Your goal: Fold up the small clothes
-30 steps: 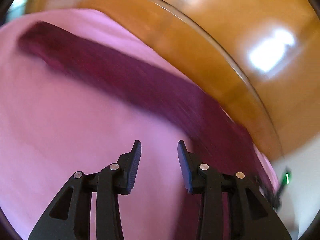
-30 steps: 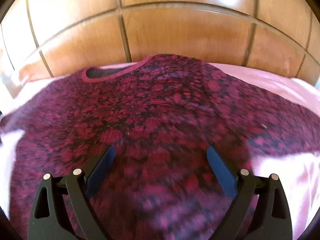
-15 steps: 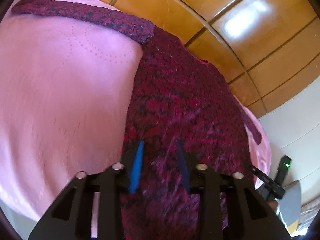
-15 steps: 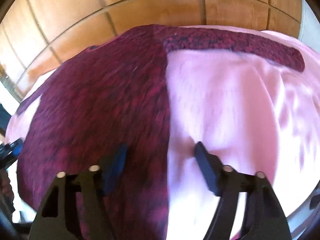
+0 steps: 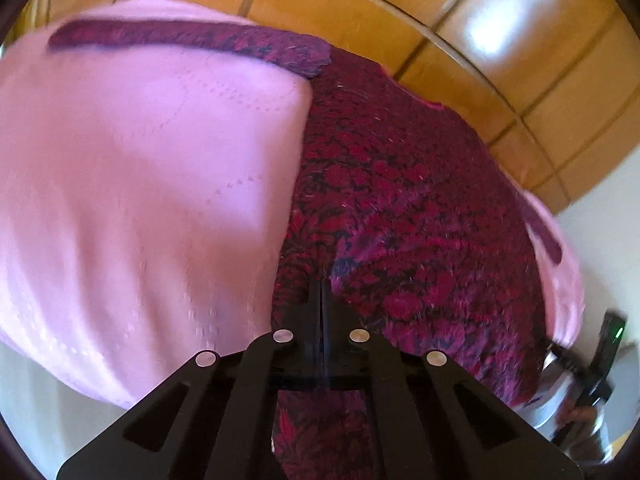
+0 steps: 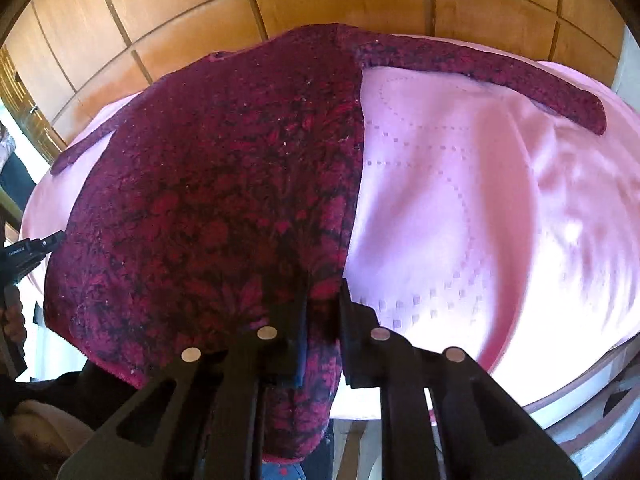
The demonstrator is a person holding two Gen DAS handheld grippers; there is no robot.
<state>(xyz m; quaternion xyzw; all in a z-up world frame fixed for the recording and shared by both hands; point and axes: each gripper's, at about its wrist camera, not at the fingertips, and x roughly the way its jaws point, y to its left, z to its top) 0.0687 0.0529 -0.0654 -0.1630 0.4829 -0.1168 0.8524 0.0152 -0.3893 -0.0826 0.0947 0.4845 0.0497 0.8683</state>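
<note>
Across the pink cloth (image 6: 460,184) lies the top (image 6: 224,184), dark red with a black floral print, spread flat, neckline at 12 o'clock toward the wood panels (image 6: 340,0). One sleeve (image 6: 500,76) runs out to 2 o'clock in the right wrist view, the other sleeve (image 6: 84,146) to 9 o'clock. The top's near edge hangs over the cloth's front edge.

Left tongs (image 5: 321,292) are pinched fully together with a fold of the top bunched at the tips, near its side seam at 6 o'clock. Right tongs (image 6: 323,304) are closing, nearly together, with the top's other side edge between them and the pads pressing it.

A hand (image 6: 14,316) on the other tool shows at 9 o'clock.
</note>
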